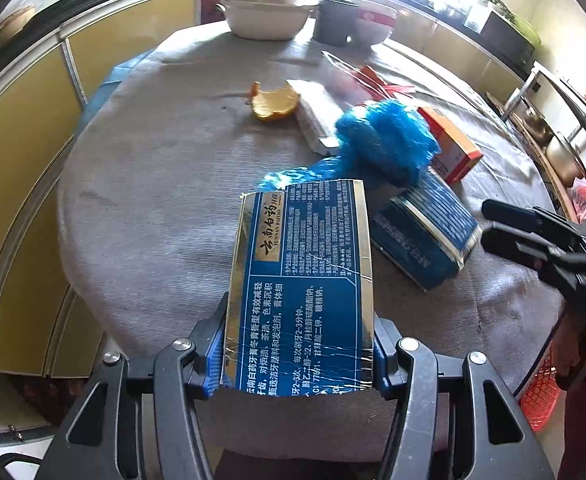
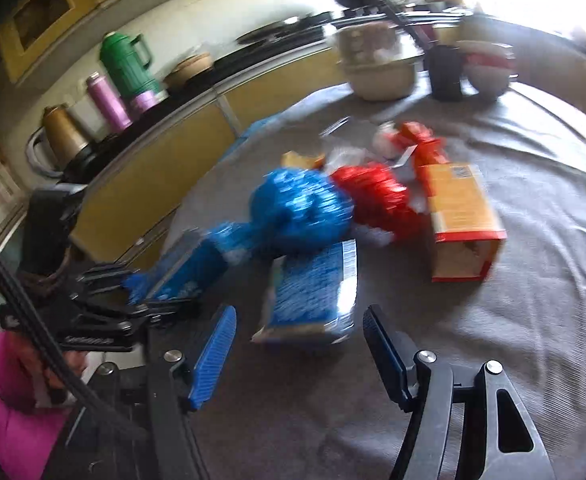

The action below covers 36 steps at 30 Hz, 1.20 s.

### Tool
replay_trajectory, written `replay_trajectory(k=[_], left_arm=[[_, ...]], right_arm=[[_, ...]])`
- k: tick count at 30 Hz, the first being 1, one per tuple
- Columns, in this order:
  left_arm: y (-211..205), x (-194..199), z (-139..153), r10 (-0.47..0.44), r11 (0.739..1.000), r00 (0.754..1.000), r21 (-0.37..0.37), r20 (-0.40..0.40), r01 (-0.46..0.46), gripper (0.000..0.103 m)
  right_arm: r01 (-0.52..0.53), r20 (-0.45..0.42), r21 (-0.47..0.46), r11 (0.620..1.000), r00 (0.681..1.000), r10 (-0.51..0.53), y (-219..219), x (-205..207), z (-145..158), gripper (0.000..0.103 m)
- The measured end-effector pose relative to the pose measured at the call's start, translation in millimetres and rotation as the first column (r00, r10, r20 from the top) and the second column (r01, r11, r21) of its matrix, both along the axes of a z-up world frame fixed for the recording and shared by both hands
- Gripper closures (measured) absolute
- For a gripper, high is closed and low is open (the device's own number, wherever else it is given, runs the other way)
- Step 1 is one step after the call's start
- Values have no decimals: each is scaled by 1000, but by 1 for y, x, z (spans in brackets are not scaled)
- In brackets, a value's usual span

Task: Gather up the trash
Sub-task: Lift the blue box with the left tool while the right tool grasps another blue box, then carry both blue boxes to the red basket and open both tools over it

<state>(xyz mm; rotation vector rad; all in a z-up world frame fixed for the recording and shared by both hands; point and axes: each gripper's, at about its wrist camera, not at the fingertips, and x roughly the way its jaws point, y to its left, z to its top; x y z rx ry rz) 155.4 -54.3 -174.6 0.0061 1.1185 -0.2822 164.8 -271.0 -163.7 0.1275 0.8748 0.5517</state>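
My left gripper pinches a flattened blue and gold toothpaste carton printed with white Chinese text, its blue pads pressed on the carton's two long edges. The carton sticks out ahead of me above the near part of the round table under its grey cloth.

Just beyond the carton's far end lies a crumpled blue plastic bag, and to its right a second blue toothpaste box rests flat on the cloth. My right gripper hangs over that second box's near end with its jaws spread wide, gripping nothing; the view there is blurred.

Behind the blue bag sit an orange and red cardboard box with an open end, a crumpled red plastic wrapper, a white tissue packet and a curled piece of orange peel.

At the far edge of the table stand stacked cream ceramic pots, a dark mug and a red and white bowl.
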Motion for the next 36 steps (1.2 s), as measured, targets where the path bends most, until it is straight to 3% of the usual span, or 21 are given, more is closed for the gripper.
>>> replay_trajectory(k=[2, 6, 11, 14, 18, 27, 36], left_arm=[[-1, -4, 1, 4, 1000, 1000, -2, 0, -4, 45], [-6, -2, 2, 3, 1000, 1000, -8, 9, -3, 45], [1, -7, 8, 6, 1000, 1000, 7, 24, -6, 45], [-1, -12, 12, 4, 1000, 1000, 8, 26, -4, 45], [-5, -24, 18, -10, 1000, 999, 11, 44, 9, 45], [-37, -47, 28, -109, 994, 991, 11, 77, 108, 45], [-90, -80, 37, -275, 961, 954, 32, 117, 274, 45]], right_arm=[[49, -27, -9, 999, 998, -49, -2, 6, -3, 30], [41, -53, 3, 999, 998, -41, 12, 11, -10, 30], [94, -32, -100, 991, 995, -97, 42, 8, -23, 29], [145, -15, -127, 981, 989, -148, 47, 5, -29, 44], [190, 25, -107, 976, 982, -188, 41, -12, -25, 44], [325, 76, 16, 946, 943, -325, -11, -92, 2, 44], [520, 59, 130, 844, 846, -530, -100, -187, 12, 44]])
